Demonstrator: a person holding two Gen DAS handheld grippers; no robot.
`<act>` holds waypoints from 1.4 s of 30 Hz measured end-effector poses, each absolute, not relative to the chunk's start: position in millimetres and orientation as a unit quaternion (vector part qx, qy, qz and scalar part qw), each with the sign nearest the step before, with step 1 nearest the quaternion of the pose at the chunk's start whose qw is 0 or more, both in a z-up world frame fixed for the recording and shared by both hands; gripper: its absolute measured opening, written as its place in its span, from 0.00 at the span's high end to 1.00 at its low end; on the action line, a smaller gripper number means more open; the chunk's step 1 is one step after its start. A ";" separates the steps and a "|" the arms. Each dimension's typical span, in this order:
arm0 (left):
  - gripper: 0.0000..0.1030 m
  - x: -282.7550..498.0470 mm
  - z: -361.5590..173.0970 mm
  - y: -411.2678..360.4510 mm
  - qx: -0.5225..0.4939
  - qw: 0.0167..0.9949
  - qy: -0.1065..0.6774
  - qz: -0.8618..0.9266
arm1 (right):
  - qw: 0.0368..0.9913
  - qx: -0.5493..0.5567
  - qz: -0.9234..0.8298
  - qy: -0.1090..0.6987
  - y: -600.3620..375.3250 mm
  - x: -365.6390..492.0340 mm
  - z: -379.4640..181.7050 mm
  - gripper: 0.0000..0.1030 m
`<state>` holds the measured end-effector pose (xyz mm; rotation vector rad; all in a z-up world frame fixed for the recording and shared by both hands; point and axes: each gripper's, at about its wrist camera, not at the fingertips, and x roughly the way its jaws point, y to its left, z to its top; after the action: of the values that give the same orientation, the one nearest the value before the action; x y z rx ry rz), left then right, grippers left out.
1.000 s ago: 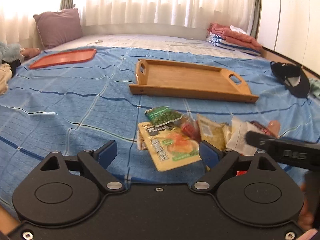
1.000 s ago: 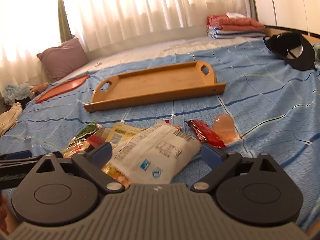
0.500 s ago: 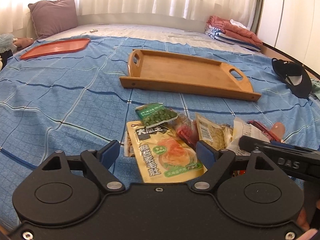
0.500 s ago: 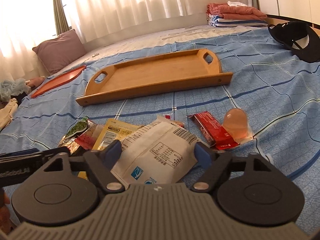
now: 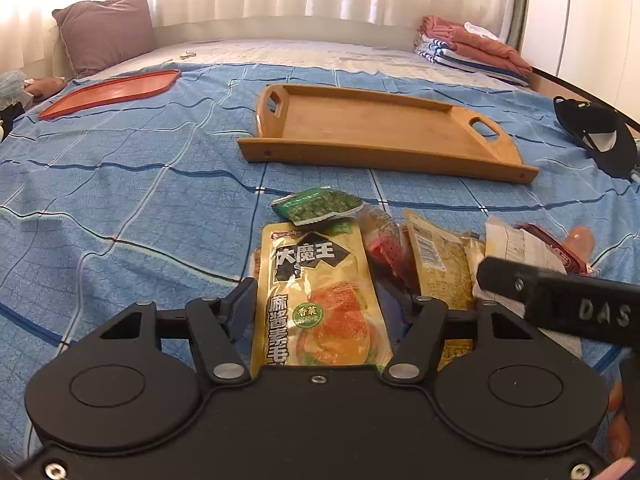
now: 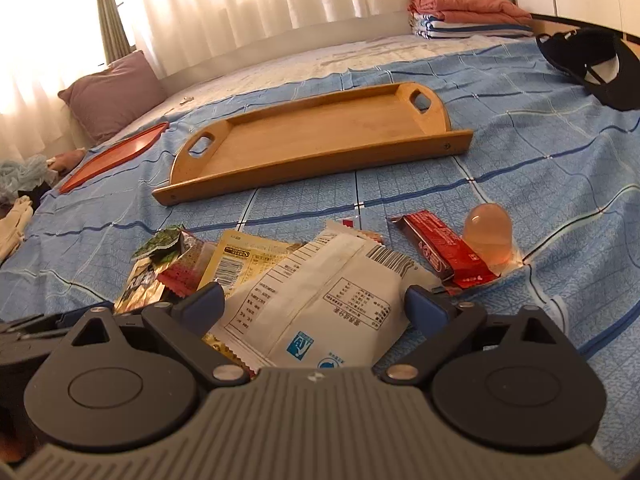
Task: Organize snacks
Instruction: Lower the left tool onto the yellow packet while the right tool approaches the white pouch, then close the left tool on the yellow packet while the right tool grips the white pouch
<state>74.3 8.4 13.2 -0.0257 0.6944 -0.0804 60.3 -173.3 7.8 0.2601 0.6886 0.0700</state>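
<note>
Two views cover the pile: in the left wrist view, the left gripper (image 5: 320, 312) straddles the yellow snack pouch (image 5: 320, 300) lengthwise, jaws closing on its side edges though contact with the pads cannot be confirmed, presumably to lift it toward the empty wooden tray (image 5: 380, 132) farther up the blue bedspread (image 5: 120, 208). In the right wrist view, the right gripper (image 6: 316, 304) stands wide and opening over the white packet (image 6: 320, 300), nothing gripped, probably sizing its span.

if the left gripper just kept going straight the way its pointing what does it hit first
Most likely the yellow snack pouch, which already lies between the closing jaws of the left gripper. Past it sits the green pea packet, though depth is hard to judge.
</note>
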 end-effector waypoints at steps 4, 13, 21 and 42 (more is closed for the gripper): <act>0.41 65.5 15.2 9.7 -0.006 0.942 0.332 -0.040 | 0.941 0.124 0.039 0.314 -171.3 56.5 2.5 0.17; 0.40 44.6 26.7 15.4 -0.004 0.947 0.319 -0.038 | 0.947 0.117 0.043 0.295 -184.4 44.4 15.9 0.41; 0.16 46.1 25.7 22.5 -0.014 0.948 0.317 -0.027 | 0.939 0.069 -0.017 0.336 -177.4 50.6 24.3 0.14; 0.41 44.8 46.7 33.8 -0.049 0.952 0.299 -0.042 | 0.937 0.100 0.029 0.334 -172.1 55.9 27.8 0.35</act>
<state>44.8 33.8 46.7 -0.0993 0.6078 -0.0844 55.9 -172.1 27.8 0.2044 0.6833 0.0589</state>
